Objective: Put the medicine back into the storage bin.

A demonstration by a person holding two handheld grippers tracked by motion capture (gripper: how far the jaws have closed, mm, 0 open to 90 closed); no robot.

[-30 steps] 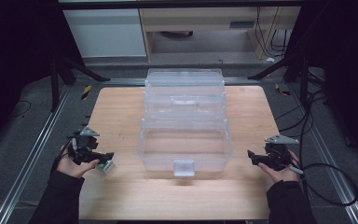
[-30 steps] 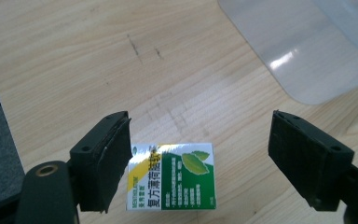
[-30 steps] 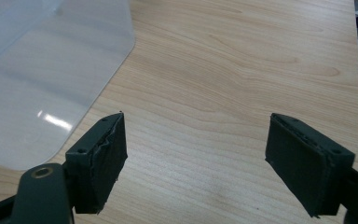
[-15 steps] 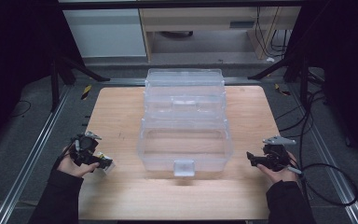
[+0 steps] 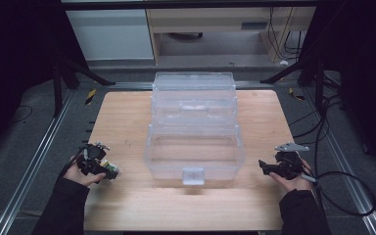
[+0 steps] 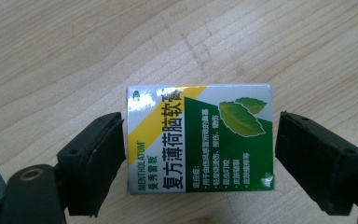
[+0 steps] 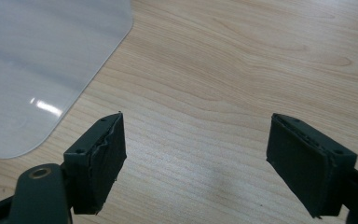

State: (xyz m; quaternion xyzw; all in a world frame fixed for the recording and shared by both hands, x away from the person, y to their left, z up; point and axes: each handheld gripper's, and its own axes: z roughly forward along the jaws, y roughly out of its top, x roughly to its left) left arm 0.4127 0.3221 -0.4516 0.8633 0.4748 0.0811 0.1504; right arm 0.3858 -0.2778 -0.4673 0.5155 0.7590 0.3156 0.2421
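Your left gripper (image 5: 108,171) sits low at the left edge of the table (image 5: 127,122), and in the left gripper view its jaws stand spread on either side of a small green, white and yellow carton (image 6: 199,137) marked Mentholatum. The carton lies flat on the wood between the jaws; the left jaw is just beside its edge, perhaps touching it, while a narrow gap separates the right jaw from the carton, so you are not pinching it. In the high view the carton (image 5: 109,170) shows as a small pale patch at the gripper's tip, well to the left of the clear box (image 5: 194,147). That box stands in the middle of the table with its lid tipped back and a latch on its near wall. Your right gripper (image 5: 262,165) rests at the table's right side, pointing toward the box and apart from it. In the right gripper view its jaws are spread wide over bare wood with nothing between them, and a rounded corner of the box (image 7: 46,70) lies at the upper left.
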